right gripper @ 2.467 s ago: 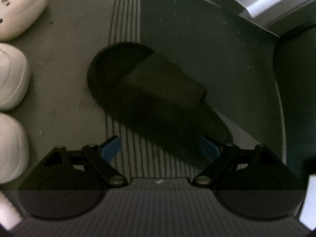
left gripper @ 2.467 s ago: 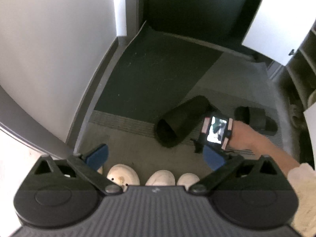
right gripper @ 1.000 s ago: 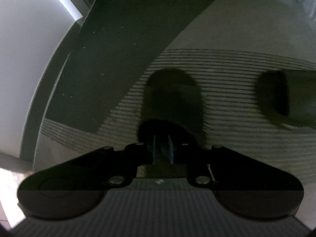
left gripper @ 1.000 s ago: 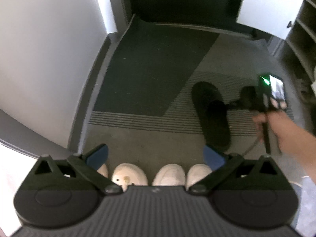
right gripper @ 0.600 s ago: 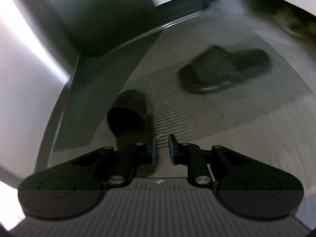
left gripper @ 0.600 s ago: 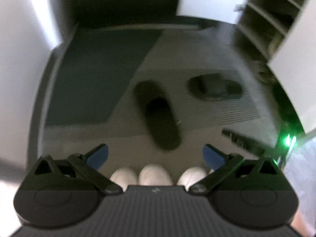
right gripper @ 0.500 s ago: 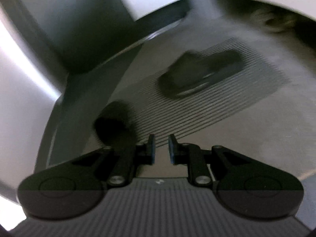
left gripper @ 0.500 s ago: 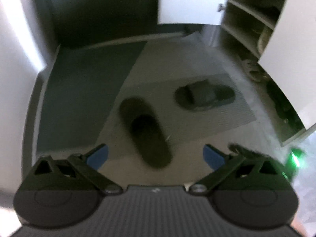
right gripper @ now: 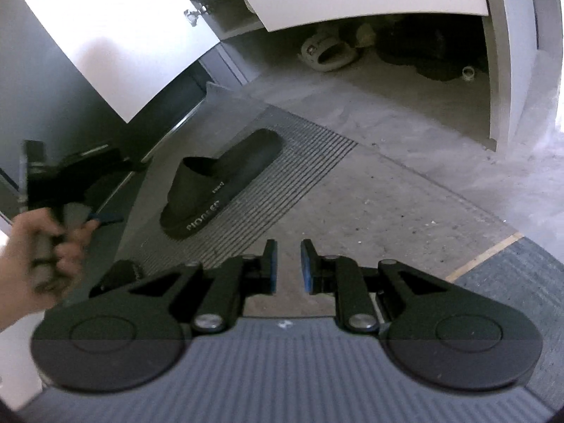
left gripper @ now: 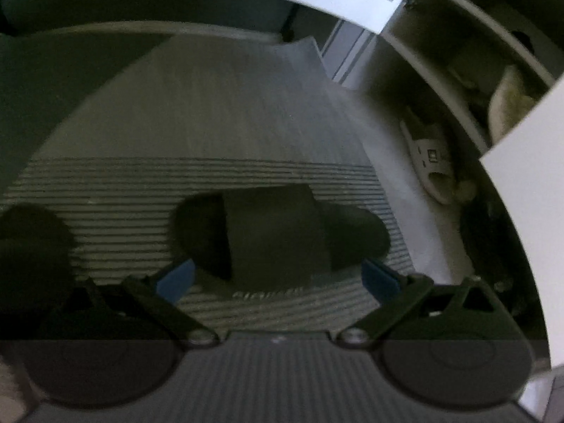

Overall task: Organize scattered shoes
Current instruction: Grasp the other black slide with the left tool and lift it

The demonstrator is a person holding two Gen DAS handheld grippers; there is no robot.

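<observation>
A black slide [left gripper: 278, 232] lies sideways on the ribbed mat [left gripper: 141, 183], straight ahead of my left gripper [left gripper: 278, 278]. That gripper is open, with its blue pads [left gripper: 174, 278] level with the slide's two ends and low over the floor. A second black slide [left gripper: 31, 236] shows at the left edge. In the right wrist view the first slide [right gripper: 222, 183] lies ahead and to the left of my right gripper [right gripper: 287, 268]. Its fingers stand almost together with a narrow gap and nothing in it. A hand [right gripper: 38, 243] holds the left gripper at the left.
A shoe cabinet [left gripper: 440, 35] with shelves and open white doors [right gripper: 116, 35] stands to the right. On the floor beneath it lie a grey-white sandal [right gripper: 328, 51] and dark shoes [right gripper: 423, 53]. Bare concrete floor [right gripper: 405, 176] lies between the mat and the cabinet.
My left gripper swung right and dropped low to the other black slide; the white shoes left its view. My right gripper drew back from the first slide and turned toward the cabinet.
</observation>
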